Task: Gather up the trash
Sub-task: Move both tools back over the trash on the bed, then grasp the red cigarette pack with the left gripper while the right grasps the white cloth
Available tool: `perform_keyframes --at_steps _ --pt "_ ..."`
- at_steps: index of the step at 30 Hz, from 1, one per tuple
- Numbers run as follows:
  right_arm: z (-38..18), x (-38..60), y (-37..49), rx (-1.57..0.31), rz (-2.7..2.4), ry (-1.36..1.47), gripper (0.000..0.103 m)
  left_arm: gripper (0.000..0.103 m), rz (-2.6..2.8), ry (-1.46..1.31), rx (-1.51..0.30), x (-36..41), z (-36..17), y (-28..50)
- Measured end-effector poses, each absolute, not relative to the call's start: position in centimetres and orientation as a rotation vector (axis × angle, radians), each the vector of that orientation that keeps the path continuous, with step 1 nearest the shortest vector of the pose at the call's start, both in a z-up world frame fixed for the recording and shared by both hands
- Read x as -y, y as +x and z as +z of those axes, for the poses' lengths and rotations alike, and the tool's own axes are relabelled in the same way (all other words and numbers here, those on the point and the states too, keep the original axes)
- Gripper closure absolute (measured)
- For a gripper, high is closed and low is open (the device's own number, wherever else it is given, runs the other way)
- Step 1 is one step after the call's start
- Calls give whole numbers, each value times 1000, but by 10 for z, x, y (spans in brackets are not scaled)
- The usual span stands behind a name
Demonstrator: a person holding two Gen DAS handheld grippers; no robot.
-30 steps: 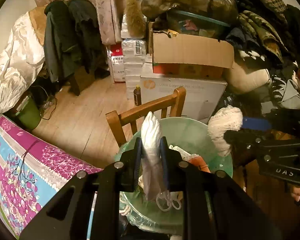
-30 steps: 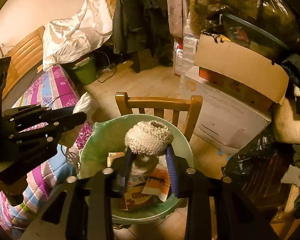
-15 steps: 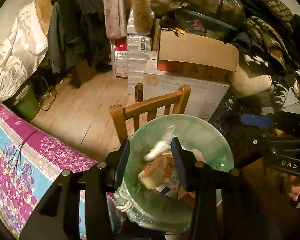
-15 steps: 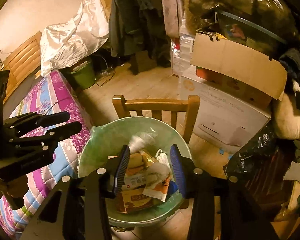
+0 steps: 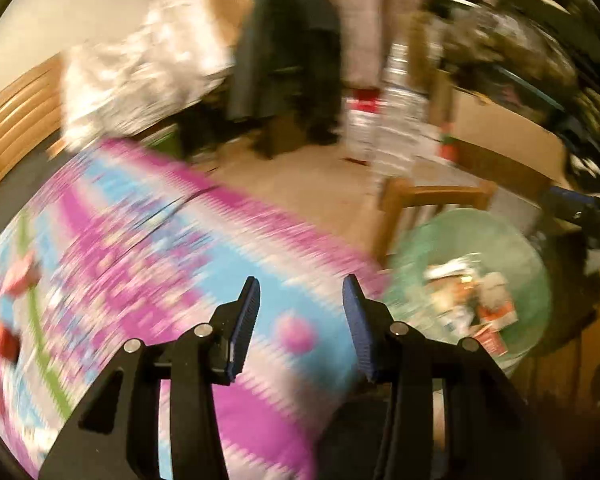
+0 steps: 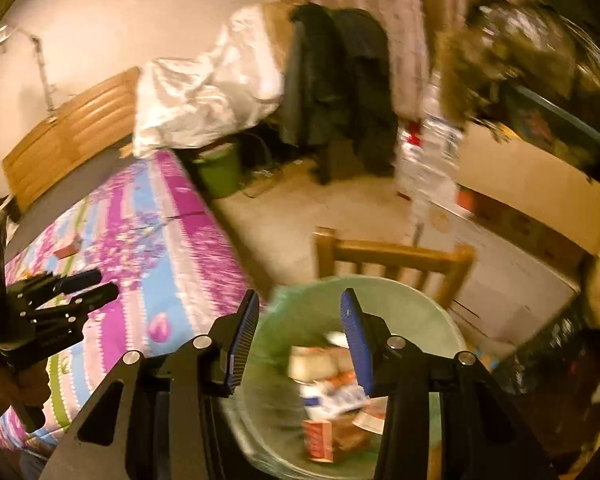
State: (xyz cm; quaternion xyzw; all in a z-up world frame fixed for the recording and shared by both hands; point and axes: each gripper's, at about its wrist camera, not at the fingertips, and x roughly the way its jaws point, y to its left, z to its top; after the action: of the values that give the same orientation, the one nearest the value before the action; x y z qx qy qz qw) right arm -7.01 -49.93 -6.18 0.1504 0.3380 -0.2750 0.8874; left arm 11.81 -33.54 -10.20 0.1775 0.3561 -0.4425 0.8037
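The bin lined with a green bag (image 6: 404,300) stands in front of a wooden chair and holds cartons and wrappers (image 6: 328,384). My right gripper (image 6: 300,300) hangs open over the bin's left rim, with nothing between its fingers. My left gripper (image 5: 302,284) is open and empty over the purple and blue flowered bedspread (image 5: 140,272). The bin (image 5: 440,232) lies to its right in that blurred view. The left gripper (image 6: 88,284) also shows at the left of the right wrist view, held in a hand. A small reddish thing (image 6: 69,247) lies on the bedspread.
A wooden chair (image 6: 396,252) stands behind the bin, with cardboard boxes (image 6: 540,200) and piled clothes to the right. A green bucket (image 6: 220,172), dark garments on a stand (image 6: 340,92) and a white sheet (image 6: 204,96) are at the back. A wooden headboard (image 6: 72,136) is on the left.
The left gripper let go of a white wad and the right of a cream knitted thing; both dropped into the bin. Both grippers then swung left, the left one out over the bedspread.
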Motion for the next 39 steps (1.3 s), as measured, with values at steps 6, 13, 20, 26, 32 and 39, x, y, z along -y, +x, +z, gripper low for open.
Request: perform_keyframes --at_steps 6,13,20,26,32,39 --pt "-77 436 1 -764 -380 258 59 62 -659 224 -831 211 -113 176" --pt "-113 318 93 -876 -74 117 54 62 -336 85 -883 55 -130 220" --pt "-145 185 175 -890 233 -55 33 48 -166 30 -904 -63 -139 272" --pt "-164 114 245 -857 397 -107 14 30 -140 -73 -924 -117 -155 347" --pt "-198 65 311 -896 520 -169 13 19 -214 -52 -975 -111 -186 409" --pt "-234 38 346 -956 657 -250 14 18 -219 68 -1009 -96 -214 439"
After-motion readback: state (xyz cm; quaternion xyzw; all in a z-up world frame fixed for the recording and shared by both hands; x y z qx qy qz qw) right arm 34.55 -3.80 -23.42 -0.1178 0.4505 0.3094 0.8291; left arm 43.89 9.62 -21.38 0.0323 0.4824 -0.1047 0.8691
